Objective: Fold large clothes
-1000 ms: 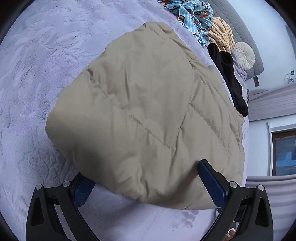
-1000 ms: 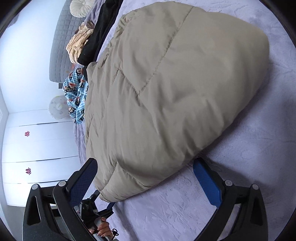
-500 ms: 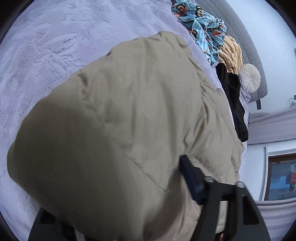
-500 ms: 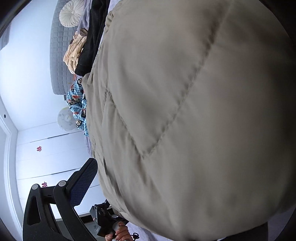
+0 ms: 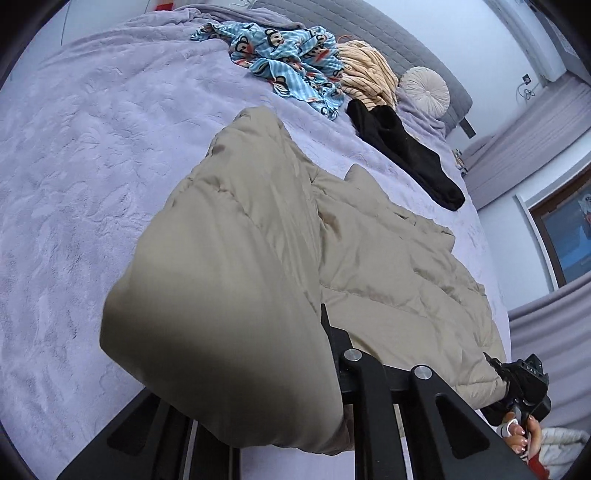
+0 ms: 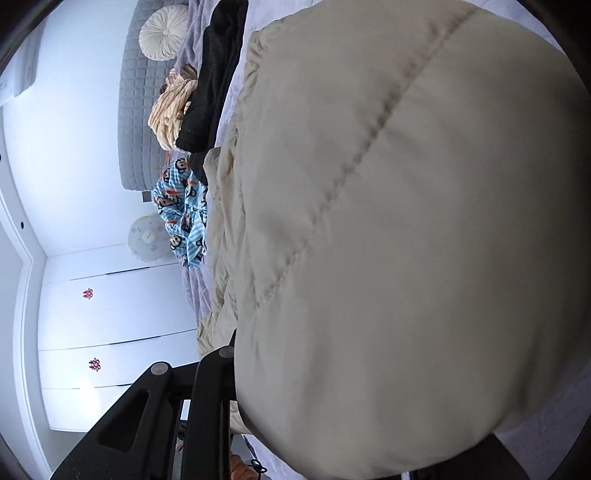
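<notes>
A beige quilted puffer coat (image 5: 280, 229) lies on the lavender bed cover (image 5: 85, 155). My left gripper (image 5: 295, 406) is shut on the coat's near edge, and a fold of it bulges over the fingers and hides the tips. In the right wrist view the same coat (image 6: 406, 240) fills most of the frame. My right gripper (image 6: 295, 424) is shut on its near edge; only the left arm of the gripper shows beside the cloth. The right gripper also shows in the left wrist view (image 5: 524, 387) at the coat's far corner.
At the head of the bed lie a blue monkey-print garment (image 5: 291, 62), a tan striped garment (image 5: 365, 70), a black garment (image 5: 402, 147) and a round cream cushion (image 5: 424, 90). A grey headboard (image 5: 369, 29) stands behind. White wardrobe doors (image 6: 110, 321) are at one side.
Both grippers moved in onto the coat's near edge, closed on it and lifted it. The coat now bunches over the fingers and the rest of it trails across the bed.
</notes>
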A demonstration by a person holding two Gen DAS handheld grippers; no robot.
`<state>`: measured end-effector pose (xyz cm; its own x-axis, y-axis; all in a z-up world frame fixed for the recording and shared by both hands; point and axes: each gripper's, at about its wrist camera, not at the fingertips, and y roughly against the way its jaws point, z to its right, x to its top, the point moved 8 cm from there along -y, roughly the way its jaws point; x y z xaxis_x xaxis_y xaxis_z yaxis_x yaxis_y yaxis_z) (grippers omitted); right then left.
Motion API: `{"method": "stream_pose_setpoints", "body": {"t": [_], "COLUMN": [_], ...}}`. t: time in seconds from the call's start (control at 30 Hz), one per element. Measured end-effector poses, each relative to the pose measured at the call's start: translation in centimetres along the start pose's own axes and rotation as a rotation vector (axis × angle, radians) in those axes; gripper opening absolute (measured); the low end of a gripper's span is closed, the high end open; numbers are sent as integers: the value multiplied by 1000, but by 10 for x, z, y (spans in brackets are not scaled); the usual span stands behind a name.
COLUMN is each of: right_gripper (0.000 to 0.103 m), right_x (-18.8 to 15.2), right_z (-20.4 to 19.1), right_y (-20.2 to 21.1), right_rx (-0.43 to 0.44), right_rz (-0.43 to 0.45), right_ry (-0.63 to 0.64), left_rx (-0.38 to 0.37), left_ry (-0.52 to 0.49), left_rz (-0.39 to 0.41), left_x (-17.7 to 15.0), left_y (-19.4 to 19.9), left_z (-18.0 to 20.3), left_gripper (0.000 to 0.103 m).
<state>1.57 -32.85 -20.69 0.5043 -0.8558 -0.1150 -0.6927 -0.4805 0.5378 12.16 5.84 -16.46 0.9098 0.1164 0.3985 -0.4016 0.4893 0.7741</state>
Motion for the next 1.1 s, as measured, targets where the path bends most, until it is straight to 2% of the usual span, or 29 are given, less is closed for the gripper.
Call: {"method": "stream_pose_setpoints", "body": {"t": [0.13,0.37,0.53,0.67,0.77,0.97,1.1], "right_gripper": [25,25,25,31,38,47,49], "right_x": [-31,-81,-104,-107,-104,-109,-115], "right_z": [10,39,67,82,74,67,73], "right_y": [18,51,75,74,77,97,119], "right_rx": [-25,-86,-128,-148,-182,-304,-404], "right_rz": [10,-13,-44,-79,-95,-102,-83], "right_ry": [1,-16,-31,-49,-33,58,90], "left_rx": [-9,-14,51,106,145,275,375], "left_ry": [-30,43,54,118,148,208,208], "left_rz": [-42,-113,-151,-137,-115,-84,-135], "left_x": [-32,-110,-156,-161,-160,-169,-178], "left_y": [18,56,67,79,94,118,116], "left_z": [-6,-27,-42,-57,-68,-97,-112], "left_gripper": [18,18,19,23,23,23,23]}}
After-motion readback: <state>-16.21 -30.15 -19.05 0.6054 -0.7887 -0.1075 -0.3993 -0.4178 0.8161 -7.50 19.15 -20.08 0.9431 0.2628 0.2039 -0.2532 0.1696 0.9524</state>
